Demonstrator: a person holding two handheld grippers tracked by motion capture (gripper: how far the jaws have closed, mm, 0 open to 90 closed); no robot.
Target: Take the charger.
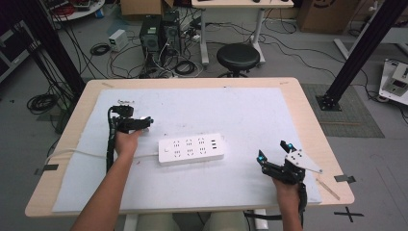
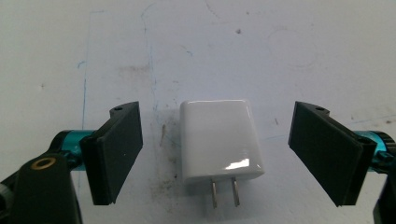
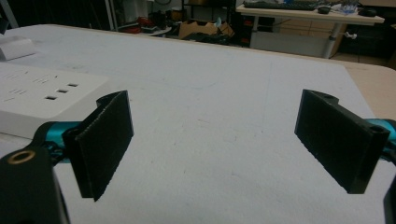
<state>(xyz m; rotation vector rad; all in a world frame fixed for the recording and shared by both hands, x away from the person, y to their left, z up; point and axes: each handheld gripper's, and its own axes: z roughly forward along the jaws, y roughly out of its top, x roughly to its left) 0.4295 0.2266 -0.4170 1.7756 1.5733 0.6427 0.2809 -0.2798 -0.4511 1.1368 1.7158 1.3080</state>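
The white charger (image 2: 220,140) lies on the surface left of the power strip (image 1: 191,149), between the wide-open left tool (image 2: 215,154), not yet gripped. The right tool (image 3: 212,140), right of the strip, gapes empty. Plugging in remains.

Charger (image 2: 221,140) on mat (image 1: 250,106), left of power strip (image 1: 191,149).

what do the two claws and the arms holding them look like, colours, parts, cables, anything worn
Both claws are black frames with two flat black rectangular pads on teal fittings. The left claw shows a brass-ringed hole low on its body, and so does the right claw. In the high view the right one carries a grey three-cornered plate and blue tips. A black cable trails along the left forearm. Both forearms are bare, no sleeves.
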